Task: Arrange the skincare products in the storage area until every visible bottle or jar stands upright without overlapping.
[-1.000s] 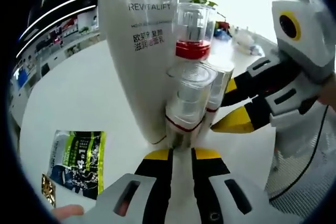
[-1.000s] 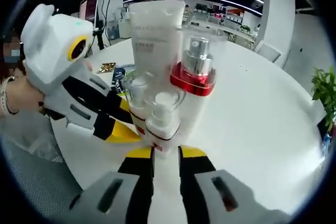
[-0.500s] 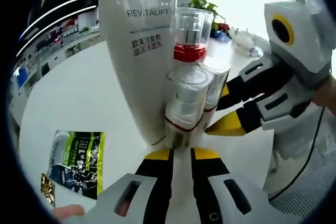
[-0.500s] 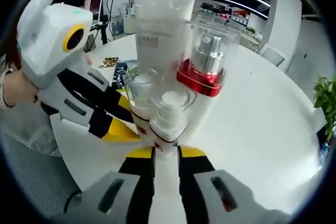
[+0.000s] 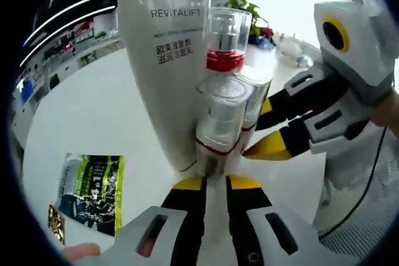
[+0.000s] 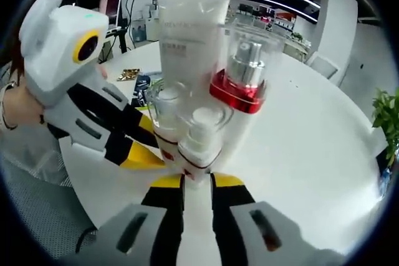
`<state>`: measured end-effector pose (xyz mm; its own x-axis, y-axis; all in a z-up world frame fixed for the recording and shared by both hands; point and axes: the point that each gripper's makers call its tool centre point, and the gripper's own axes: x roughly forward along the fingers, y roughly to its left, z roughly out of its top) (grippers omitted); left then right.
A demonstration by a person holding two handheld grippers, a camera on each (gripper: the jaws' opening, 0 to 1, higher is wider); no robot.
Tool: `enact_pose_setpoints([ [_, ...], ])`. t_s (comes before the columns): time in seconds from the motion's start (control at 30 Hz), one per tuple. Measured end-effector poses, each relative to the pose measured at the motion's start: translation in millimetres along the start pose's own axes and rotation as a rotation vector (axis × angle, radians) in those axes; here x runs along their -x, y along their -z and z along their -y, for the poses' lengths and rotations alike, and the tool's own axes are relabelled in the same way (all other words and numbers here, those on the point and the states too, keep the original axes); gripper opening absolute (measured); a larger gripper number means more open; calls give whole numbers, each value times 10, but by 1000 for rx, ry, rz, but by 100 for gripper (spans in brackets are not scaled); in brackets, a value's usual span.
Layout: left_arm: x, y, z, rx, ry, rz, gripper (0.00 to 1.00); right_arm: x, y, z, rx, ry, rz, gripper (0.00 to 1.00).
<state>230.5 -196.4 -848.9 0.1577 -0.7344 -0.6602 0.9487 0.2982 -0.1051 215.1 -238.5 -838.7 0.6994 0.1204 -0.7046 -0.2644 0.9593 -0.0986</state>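
On a round white table [image 5: 93, 123], four skincare products stand upright in a tight cluster. In the left gripper view, a tall white tube [image 5: 165, 60] printed REVITALIFT stands with its cap down, and pressed against it are a pump bottle with a red collar [image 5: 225, 42] and two small clear-capped bottles, the nearer small bottle [image 5: 219, 123] standing just ahead of the left gripper [image 5: 215, 182]. Its yellow-tipped jaws sit close together at that bottle's base with a thin gap between them; whether they actually pinch the base is hard to tell, since the bottle hides the tips. The right gripper [image 5: 265, 149] reaches in from the right, its yellow tips against the other small bottle [image 5: 255, 101]. In the right gripper view, the same cluster sits straight ahead of the right gripper [image 6: 197, 182], whose jaws are also narrowly apart beneath a small bottle [image 6: 199, 138], while the left gripper [image 6: 142, 154] comes in from the left. A green snack packet [image 5: 93, 191] lies flat on the table, apart from the bottles.
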Motion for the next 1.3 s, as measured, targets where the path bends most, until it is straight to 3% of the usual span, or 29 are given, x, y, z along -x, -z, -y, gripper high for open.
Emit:
enact_pose_setpoints([
  [0.4, 20, 5, 0, 4, -4, 3, 10, 34, -12, 5, -18, 16, 5, 19],
  [0.77, 193, -19, 1, 27, -10, 25, 14, 174, -22, -56, 6, 45, 2, 32],
  [0.93, 318, 6, 6, 56, -3, 15, 22, 309, -129, -83, -26, 41, 60, 39],
  [1.3, 560, -90, -37, 57, -25, 30, 43, 537, -214, -220, 48, 35, 69, 56],
])
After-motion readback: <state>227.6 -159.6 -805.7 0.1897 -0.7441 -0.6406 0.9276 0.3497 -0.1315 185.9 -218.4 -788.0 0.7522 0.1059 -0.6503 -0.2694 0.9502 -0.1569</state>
